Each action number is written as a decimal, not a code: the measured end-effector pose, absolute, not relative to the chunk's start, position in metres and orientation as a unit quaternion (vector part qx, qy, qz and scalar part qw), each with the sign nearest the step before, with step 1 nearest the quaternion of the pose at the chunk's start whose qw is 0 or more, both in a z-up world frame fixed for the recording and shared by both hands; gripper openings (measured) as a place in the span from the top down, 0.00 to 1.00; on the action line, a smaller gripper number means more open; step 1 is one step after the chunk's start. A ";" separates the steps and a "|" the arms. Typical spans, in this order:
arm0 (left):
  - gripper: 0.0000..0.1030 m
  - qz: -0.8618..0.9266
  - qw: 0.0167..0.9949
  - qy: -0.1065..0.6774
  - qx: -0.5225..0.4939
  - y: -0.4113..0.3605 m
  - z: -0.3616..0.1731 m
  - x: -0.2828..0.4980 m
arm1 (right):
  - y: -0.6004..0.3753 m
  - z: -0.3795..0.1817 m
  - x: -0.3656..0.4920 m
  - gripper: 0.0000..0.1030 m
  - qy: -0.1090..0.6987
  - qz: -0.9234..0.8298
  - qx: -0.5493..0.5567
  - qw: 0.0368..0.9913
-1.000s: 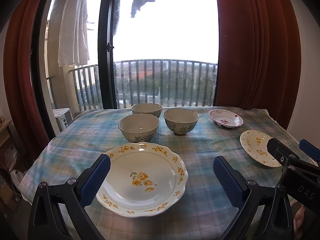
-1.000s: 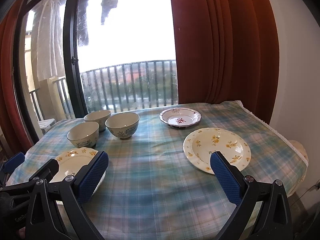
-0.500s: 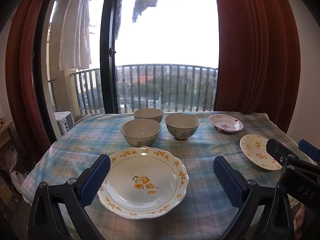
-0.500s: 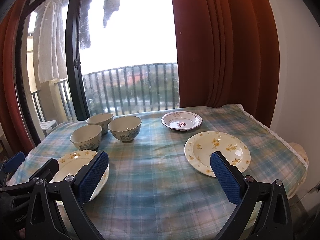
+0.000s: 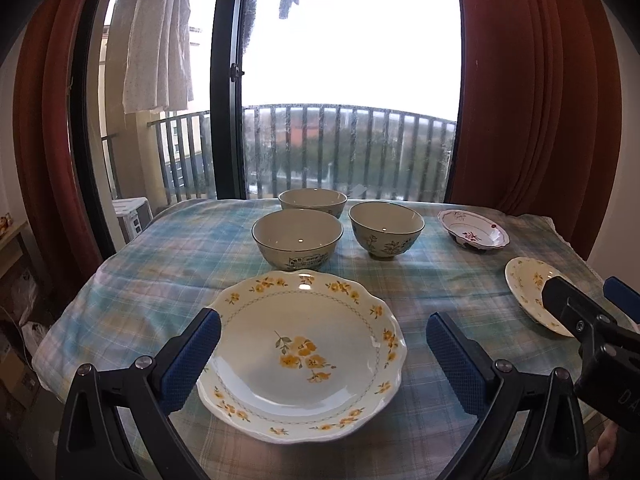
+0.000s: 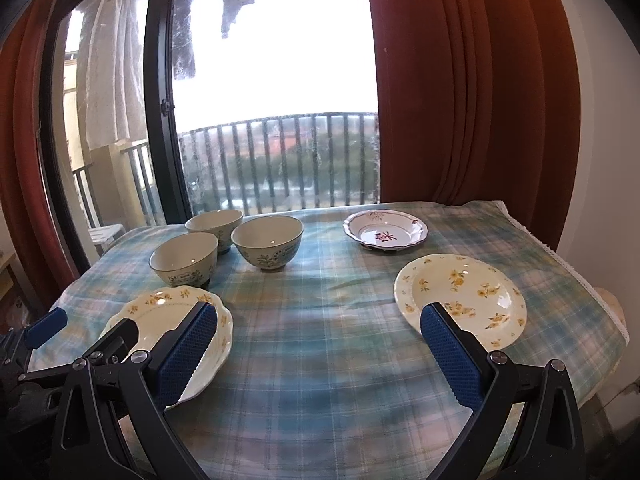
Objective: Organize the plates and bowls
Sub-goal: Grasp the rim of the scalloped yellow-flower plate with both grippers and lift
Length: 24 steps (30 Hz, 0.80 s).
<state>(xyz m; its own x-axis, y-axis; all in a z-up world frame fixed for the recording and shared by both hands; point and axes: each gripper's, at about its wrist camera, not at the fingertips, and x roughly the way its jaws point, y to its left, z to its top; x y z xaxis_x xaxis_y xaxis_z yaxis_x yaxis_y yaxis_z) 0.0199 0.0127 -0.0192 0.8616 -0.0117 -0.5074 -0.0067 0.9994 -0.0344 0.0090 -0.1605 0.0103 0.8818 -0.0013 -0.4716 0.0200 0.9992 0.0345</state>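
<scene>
Both cameras now sit lower than a second ago: the dishes ride lower in my views and more window shows above them, while nothing on the surface has shifted. My left gripper (image 5: 323, 354) stands wide, its blue pads on either side of the big scalloped plate (image 5: 303, 353) with yellow flowers, and holds nothing. My right gripper (image 6: 318, 350) is equally wide and holds nothing, over bare cloth between that plate and the second yellow-flowered plate (image 6: 460, 300) near the right edge.

I count three plates: those two and a smaller one with a red flower (image 6: 385, 231) toward the far right. I count three bowls, clustered at the far left-centre: a near bowl (image 5: 297, 239), a right bowl (image 5: 386, 234) and a back bowl (image 5: 312, 201) partly behind them.

Everything rests on a surface covered by a blue-green plaid cloth (image 6: 320, 344). Beyond it are a dark-framed glass door (image 5: 226, 80), a balcony railing (image 5: 348, 148), rust-red curtains (image 6: 472, 80) and hanging laundry (image 5: 156, 36) outside.
</scene>
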 end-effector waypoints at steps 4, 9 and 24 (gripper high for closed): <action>0.00 -0.017 0.962 0.272 -0.014 0.020 -0.029 0.032 | -0.146 0.004 0.026 0.00 0.252 0.005 0.011 0.968; 0.00 -0.008 0.957 0.289 -0.010 0.035 -0.041 0.050 | -0.128 -0.012 0.046 0.00 0.268 0.012 0.016 0.963; 0.00 0.071 0.931 0.358 -0.028 0.089 -0.086 0.105 | -0.079 -0.054 0.114 0.05 0.325 0.024 0.014 0.945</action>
<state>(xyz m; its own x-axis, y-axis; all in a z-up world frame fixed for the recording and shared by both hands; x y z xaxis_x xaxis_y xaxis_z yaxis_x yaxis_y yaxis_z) 0.1052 0.0893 -0.0863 0.7337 0.1115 -0.6703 -0.1518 0.9884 -0.0018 0.1142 -0.0791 -0.0536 0.7871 0.0549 -0.6143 -0.0365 0.9984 0.0426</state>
